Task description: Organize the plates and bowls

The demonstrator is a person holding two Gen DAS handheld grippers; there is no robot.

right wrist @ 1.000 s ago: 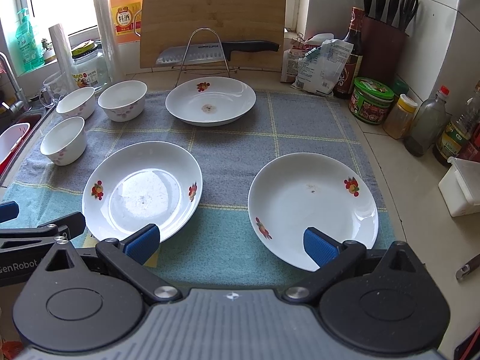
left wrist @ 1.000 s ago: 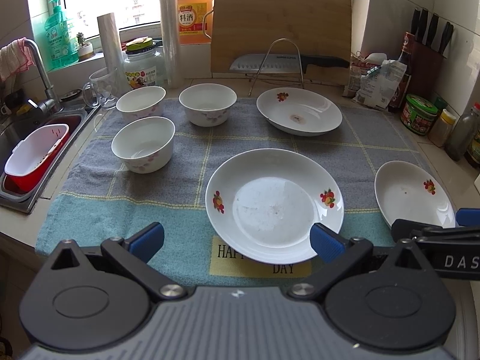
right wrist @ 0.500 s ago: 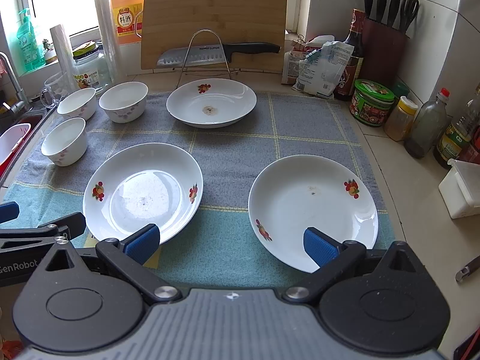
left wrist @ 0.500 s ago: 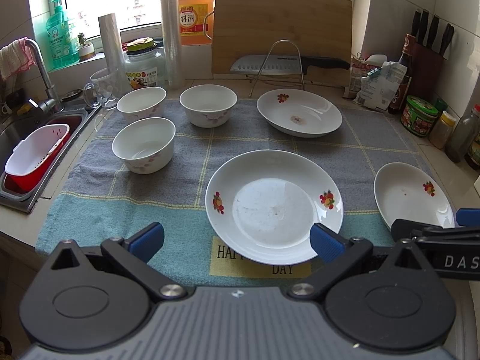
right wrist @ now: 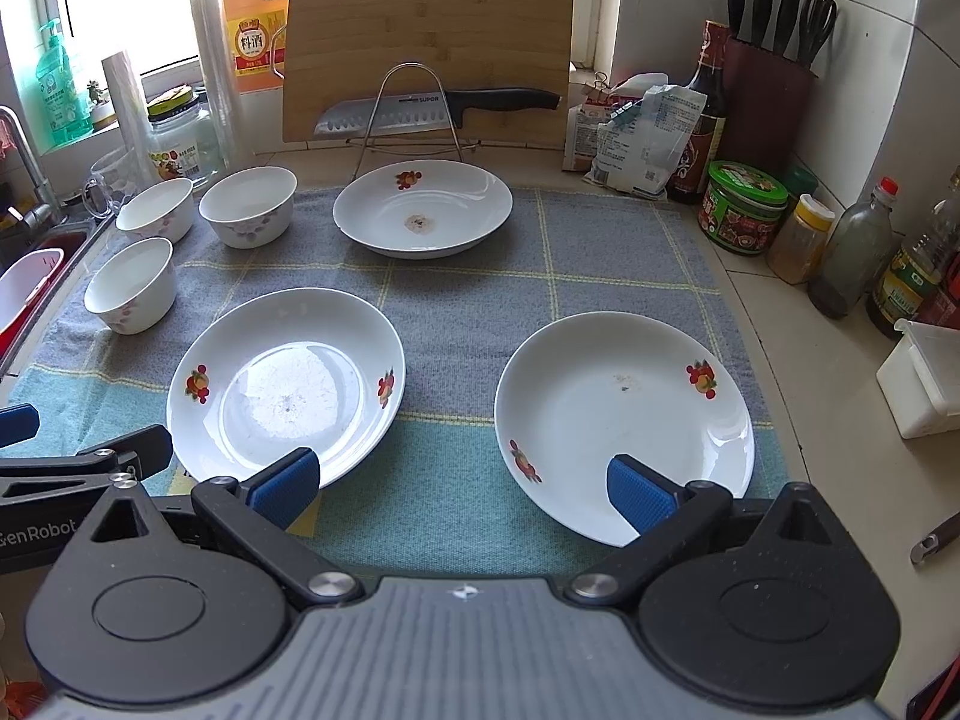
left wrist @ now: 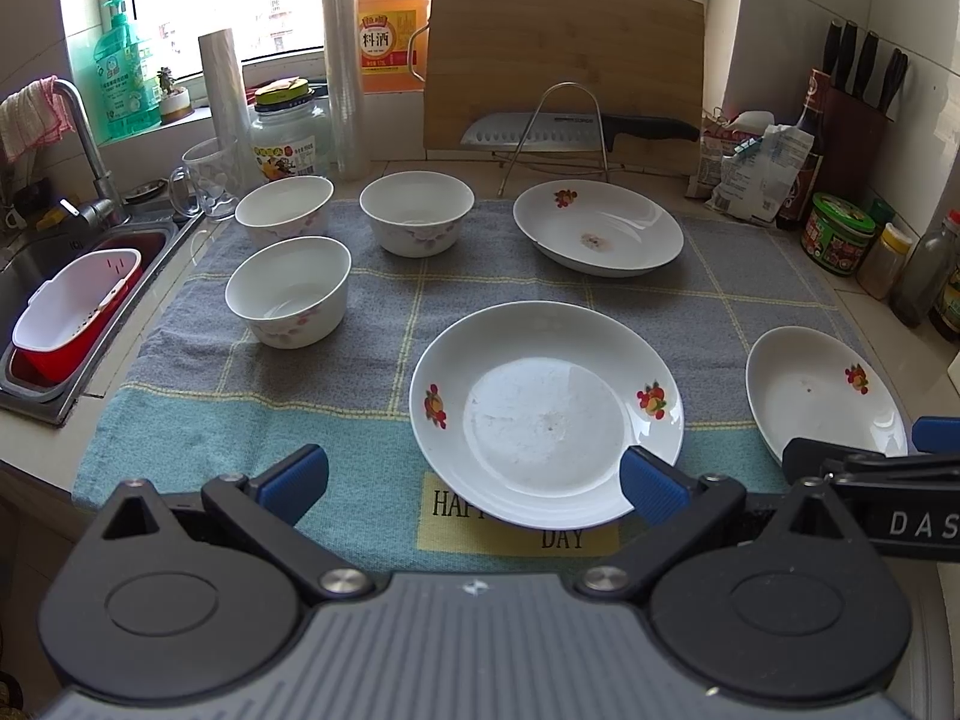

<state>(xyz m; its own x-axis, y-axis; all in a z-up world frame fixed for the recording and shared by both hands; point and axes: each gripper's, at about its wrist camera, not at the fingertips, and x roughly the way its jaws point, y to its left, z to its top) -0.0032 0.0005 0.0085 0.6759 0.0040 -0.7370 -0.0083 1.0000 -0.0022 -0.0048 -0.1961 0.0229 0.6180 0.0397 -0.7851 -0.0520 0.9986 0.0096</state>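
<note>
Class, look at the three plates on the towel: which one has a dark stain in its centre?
The far plate, nearest the knife rack. The left plate and right plate lack that central blotch.

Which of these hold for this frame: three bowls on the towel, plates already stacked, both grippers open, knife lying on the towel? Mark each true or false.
1. Three bowls stand apart on the towel: true.
2. The plates are stacked: false. Three plates lie separately.
3. The left gripper and right gripper are both open and empty: true.
4. The knife lies on the towel: false. It rests on a wire rack before the cutting board.
</note>
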